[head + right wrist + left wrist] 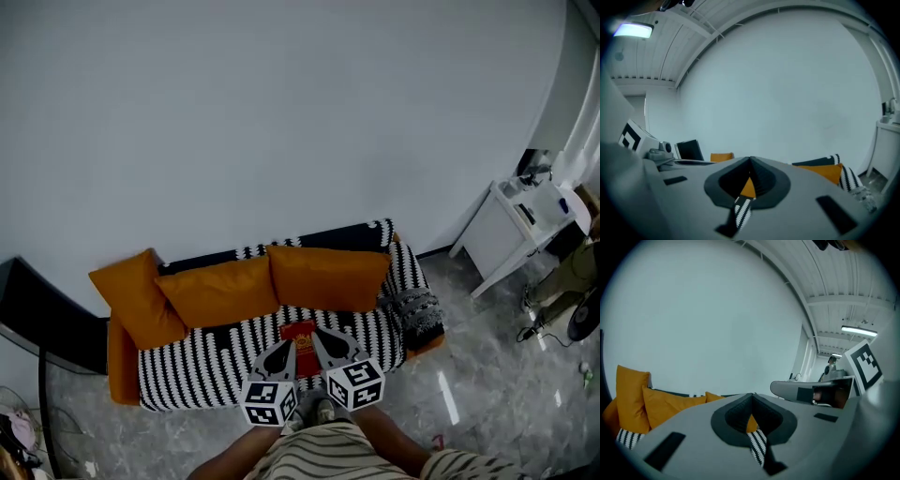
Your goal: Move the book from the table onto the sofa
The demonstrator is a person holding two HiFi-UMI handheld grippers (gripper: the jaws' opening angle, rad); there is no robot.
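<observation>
Nearest the person, the left claw (279, 349) and the right claw (328, 339) sit side by side over the front edge of the sofa (187, 375), both pointing toward its backrest; each is pinched fully together and holds nothing; in the left claw's own view (752, 395) and the right's (750, 160) only striped cover and a bit of orange show through the gap behind the tips; just past them the red book (300, 335) lies flat on the striped seat, in the middle, between the two claws and partly hidden by them; its long axis seems to run front to back, in line with the claws; both hands look equally near, and I cannot tell whether either touches it; with the book already on the sofa, I judge the delivery done; beyond it the orange cushions (225, 291) lean along the backrest; last, the bare wall (281, 112).
</observation>
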